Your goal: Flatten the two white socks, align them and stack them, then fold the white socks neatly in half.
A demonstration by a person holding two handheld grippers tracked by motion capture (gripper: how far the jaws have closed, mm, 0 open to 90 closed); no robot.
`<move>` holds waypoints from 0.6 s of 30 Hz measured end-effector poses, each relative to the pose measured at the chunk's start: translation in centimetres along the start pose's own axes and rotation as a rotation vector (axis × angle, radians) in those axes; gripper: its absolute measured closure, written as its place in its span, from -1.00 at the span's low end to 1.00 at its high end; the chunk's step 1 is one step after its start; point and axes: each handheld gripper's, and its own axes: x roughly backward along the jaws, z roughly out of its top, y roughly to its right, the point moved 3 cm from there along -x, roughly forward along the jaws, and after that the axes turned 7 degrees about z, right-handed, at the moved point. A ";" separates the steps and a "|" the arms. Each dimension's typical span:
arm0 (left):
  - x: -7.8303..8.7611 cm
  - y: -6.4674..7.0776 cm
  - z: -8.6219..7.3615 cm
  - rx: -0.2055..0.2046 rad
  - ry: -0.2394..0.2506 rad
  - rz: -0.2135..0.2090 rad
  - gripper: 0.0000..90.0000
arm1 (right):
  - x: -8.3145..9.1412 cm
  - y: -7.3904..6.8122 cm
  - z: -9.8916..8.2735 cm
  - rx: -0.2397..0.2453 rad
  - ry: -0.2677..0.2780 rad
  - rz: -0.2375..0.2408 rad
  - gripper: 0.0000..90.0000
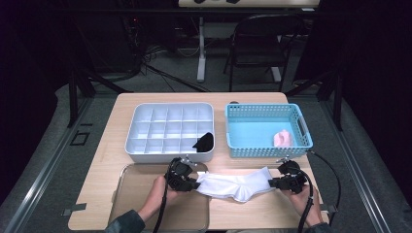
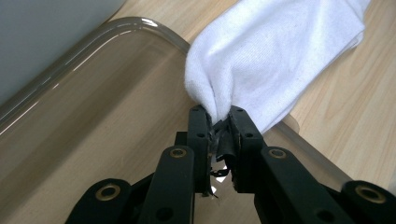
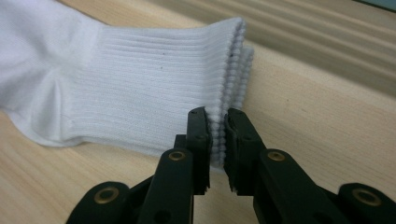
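- Two grippers hold one white sock [image 1: 234, 186] between them, stretched low over the near edge of the wooden table [image 1: 243, 97], in front of the person.
- One black sock [image 1: 204, 141] already sits in a near-right compartment of the grey divided organizer [image 1: 167, 109] at the left; by my judgement that part of the sorting is done.
- The clear tray [image 1: 127, 199] lies at the near left, and the white sock's toe end hangs just over its right rim.
- The left gripper [image 1: 190, 183] has its jaws pinched tight on the bunched toe end of the white sock; in the left gripper view the fabric [image 2: 275, 56] wells up from between the pads and spreads away up and to the right.
- The white sock appears doubled, perhaps a stacked pair; its middle sags slightly toward the table between the two grips.
- The right gripper [image 1: 278, 183] clamps the ribbed cuff; in the right gripper view the cuff's edge [image 3: 233, 70] runs straight down into the narrow gap between the closed jaws.
- The blue basket [image 1: 268, 150] stands behind the right gripper, with a pink item [image 1: 283, 139] near its right end, probably another sock waiting.
- What is left, as I judge it: folding or rolling the white sock and placing it in a free compartment, then handling the pink item.
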 end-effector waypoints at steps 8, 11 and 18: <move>0.2 0.2 0.4 -0.004 0.031 -0.010 0.80 | 0.9 0.2 0.2 -0.025 0.041 0.031 0.81; 0.1 0.3 0.5 0.003 0.038 -0.020 0.79 | 1.7 0.2 0.3 -0.036 0.057 0.049 0.81; 0.0 0.7 0.9 -0.004 0.050 -0.023 0.79 | 3.3 -0.1 0.6 -0.041 0.107 0.088 0.81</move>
